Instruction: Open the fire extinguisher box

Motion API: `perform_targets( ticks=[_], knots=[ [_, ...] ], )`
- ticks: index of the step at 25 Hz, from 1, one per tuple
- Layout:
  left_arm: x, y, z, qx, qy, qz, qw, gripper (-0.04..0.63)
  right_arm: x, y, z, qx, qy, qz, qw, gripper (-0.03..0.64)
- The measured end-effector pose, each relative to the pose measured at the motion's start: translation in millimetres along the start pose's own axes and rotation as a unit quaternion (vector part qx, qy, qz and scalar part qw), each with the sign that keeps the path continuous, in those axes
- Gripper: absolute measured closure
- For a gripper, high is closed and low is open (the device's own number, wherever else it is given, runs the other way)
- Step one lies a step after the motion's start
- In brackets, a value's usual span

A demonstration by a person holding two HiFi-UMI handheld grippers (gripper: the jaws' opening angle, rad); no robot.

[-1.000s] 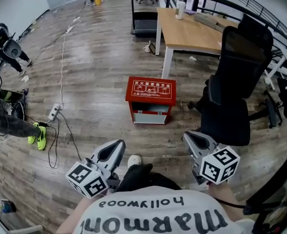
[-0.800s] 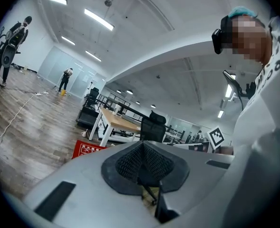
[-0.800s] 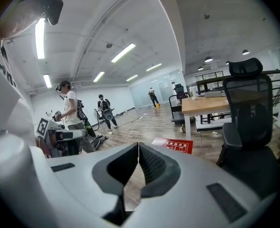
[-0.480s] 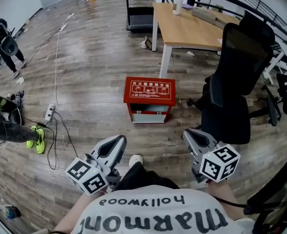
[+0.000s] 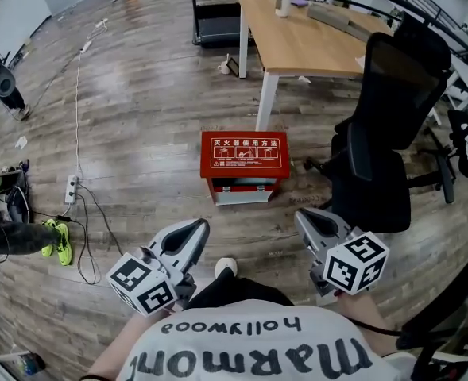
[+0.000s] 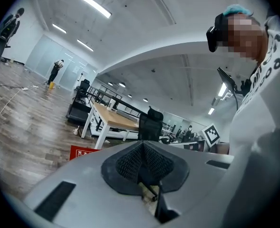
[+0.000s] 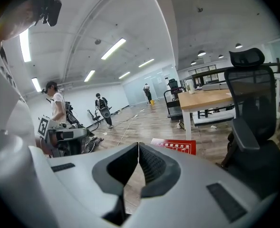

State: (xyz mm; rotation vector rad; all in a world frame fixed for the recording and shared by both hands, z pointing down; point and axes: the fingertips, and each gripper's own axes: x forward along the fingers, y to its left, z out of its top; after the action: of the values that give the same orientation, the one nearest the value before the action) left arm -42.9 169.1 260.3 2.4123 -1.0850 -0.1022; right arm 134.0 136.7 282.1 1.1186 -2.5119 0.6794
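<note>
Centrally in the head view, the fire extinguisher box (image 5: pixel 244 165) is seen standing on the wood-plank floor (image 5: pixel 138 125). It is a red, rectangular case with white print on its flat top and a pale grey panel on its near side. It is set near the white leg of a pale wooden tabletop (image 5: pixel 313 46), and a black office chair (image 5: pixel 384 141) is seen to its right. Low in the frame, the left gripper (image 5: pixel 194 228) and right gripper (image 5: pixel 307 219) are held well apart from the box. Both are smooth grey shells with marker cubes. The ribbed black fingers of each are clenched together, and nothing is held between them.
</note>
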Motion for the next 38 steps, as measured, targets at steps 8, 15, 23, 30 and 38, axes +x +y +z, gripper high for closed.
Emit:
perform_targets(
  ticks=[8, 15, 23, 30, 38],
  knots=[
    [18.2, 52.5, 21.6, -0.005, 0.014, -0.025, 0.9996, 0.589, 52.0, 1.0, 26.3, -0.005, 0.008, -0.015, 1.000, 0.606],
    [41.0, 82.1, 16.9, 0.026, 0.037, -0.057, 0.9974, 0.589, 85.2, -11.3, 17.2, 0.002, 0.029, -0.029, 0.999, 0.606],
    [74.6, 119.8, -1.2, 0.050, 0.045, -0.054, 0.9963, 0.589, 121.7, -39.2, -4.7, 0.020, 0.078, -0.020, 0.997, 0.606],
    [104.8, 150.2, -0.3, 0.039, 0.055, 0.004, 0.9977, 0.589, 156.7, -76.1, 11.0, 0.020, 0.076, 0.010, 0.997, 0.606],
    [151.1, 153.0, -32.2, 0.045, 0.099, 0.010, 0.9940, 0.589, 160.3, -144.5, -4.0, 0.081, 0.063, 0.037, 0.994, 0.606]
  ],
)
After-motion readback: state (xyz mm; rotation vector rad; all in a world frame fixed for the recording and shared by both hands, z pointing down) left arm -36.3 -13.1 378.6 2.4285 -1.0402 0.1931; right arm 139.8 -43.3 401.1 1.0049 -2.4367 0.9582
